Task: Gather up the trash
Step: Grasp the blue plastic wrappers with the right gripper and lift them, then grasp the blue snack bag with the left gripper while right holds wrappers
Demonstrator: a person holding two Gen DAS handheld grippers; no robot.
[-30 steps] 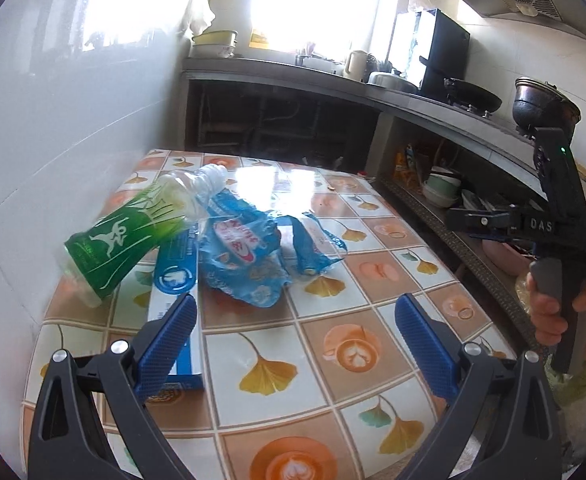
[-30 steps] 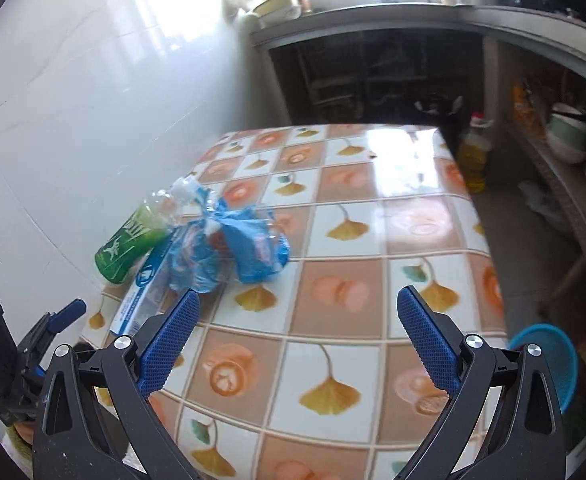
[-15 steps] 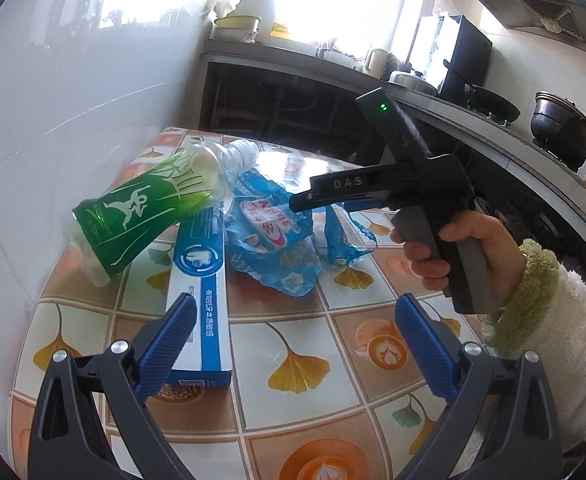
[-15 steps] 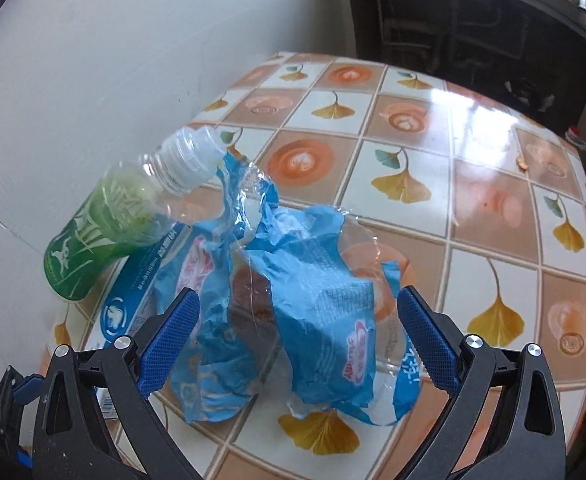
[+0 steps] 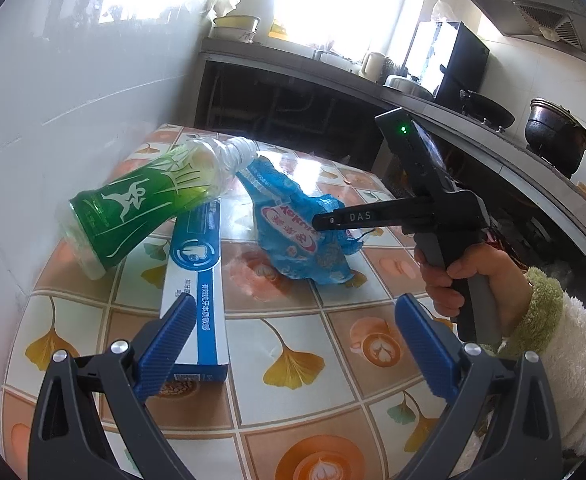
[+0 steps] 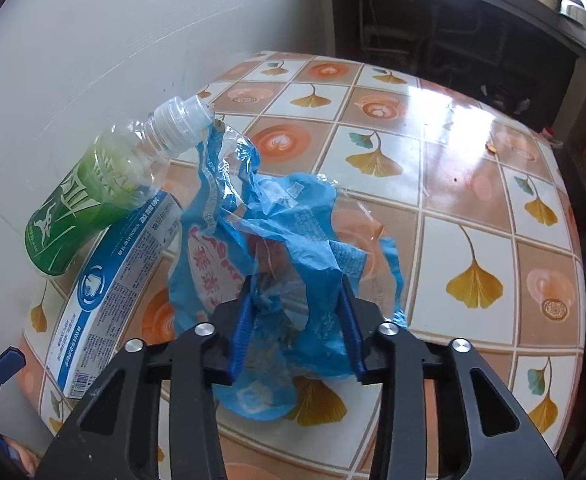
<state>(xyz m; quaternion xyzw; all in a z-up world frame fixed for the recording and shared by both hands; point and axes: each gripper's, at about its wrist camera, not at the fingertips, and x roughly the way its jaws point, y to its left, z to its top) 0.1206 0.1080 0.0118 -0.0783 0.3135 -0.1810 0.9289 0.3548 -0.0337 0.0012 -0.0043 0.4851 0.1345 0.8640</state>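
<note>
Your right gripper [image 6: 297,320] has just been closing, and its two blue pads now squeeze the crumpled blue wrapper [image 6: 277,232] between them. The wrapper lies on the tiled tabletop [image 6: 473,184], near the white wall. Just beside it is a long blue-and-white box [image 6: 109,292], lying flat. A green bottle [image 6: 93,196] leans tilted with its body on the box, and its clear cap end touches the top of the wrapper. Your left gripper [image 5: 293,348] is wide open with nothing in it, and it hangs above the near end of the box. Your right hand [image 5: 465,280] grips the handle.
</note>
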